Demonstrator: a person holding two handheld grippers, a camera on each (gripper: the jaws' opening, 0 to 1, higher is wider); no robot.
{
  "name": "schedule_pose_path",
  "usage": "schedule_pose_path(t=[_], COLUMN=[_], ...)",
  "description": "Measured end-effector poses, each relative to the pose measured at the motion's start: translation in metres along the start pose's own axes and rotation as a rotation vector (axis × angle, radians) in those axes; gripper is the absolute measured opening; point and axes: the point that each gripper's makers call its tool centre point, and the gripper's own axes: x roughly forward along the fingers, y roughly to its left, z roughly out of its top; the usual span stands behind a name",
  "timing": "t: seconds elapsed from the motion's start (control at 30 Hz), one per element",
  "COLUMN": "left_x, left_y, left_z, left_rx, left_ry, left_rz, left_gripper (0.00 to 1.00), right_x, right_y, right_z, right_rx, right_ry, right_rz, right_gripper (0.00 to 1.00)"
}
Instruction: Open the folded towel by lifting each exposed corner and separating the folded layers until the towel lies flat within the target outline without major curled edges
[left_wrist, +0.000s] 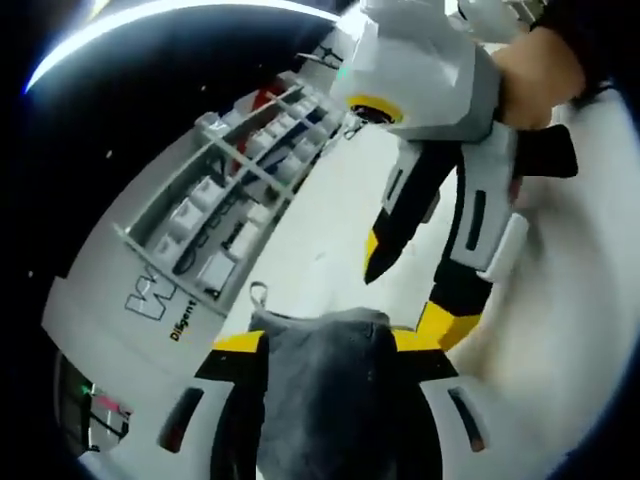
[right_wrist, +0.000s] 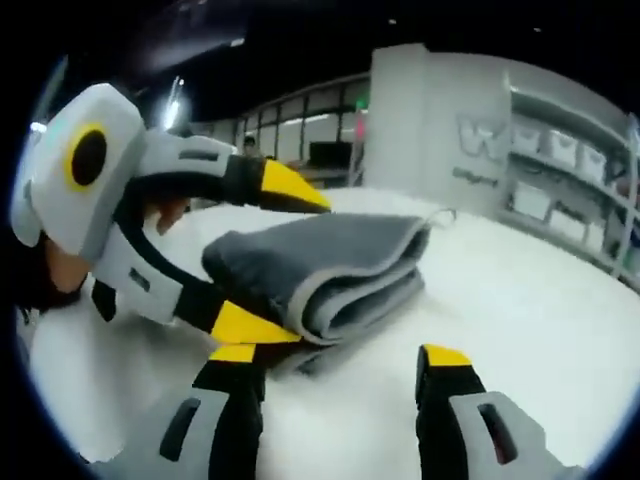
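The left gripper (right_wrist: 255, 260) clamps the folded grey towel (right_wrist: 320, 265) on the white table (right_wrist: 520, 300) — one jaw above, one beneath. The right gripper (right_wrist: 340, 370) hovers just beside it, jaws parted, gripping nothing. Storage shelves (right_wrist: 570, 200) stand behind.

In the right gripper view, the folded grey towel (right_wrist: 330, 265) lies on the white table (right_wrist: 520, 310), a small loop at its 2 o'clock corner. The left gripper (right_wrist: 262, 260) enters from 9 o'clock; its yellow-tipped jaws stand above and below the towel's folded end. The right gripper (right_wrist: 340, 375) rises from 6 o'clock, jaws apart, holding nothing. White shelves (right_wrist: 570, 190) stand at 2 o'clock.
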Motion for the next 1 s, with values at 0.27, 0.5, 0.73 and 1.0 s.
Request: schedule_pose_path(t=[0.27,0.5,0.73,1.0], left_x=[0.003,0.004,0.006,0.005], left_y=[-0.008,-0.009,-0.013,-0.012], left_z=[0.0,0.0,-0.001,0.0], left_rx=[-0.011,-0.006,-0.017,0.006], left_ry=[0.011,0.009,0.017,0.005], left_rz=[-0.046,-0.052,-0.067,-0.071], left_gripper=[0.34,0.29,0.21,0.1], right_x=[0.008,0.011,0.01,0.007], right_y=[0.013,0.016,0.02,0.027], right_z=[-0.008,-0.008,-0.01,-0.011], right_rx=[0.027,0.044,0.067,0.061], right_ry=[0.018,0.017,0.021,0.007], right_rz=[0.03,0.049,0.058,0.072], right_gripper=[0.39,0.28,0.24,0.1])
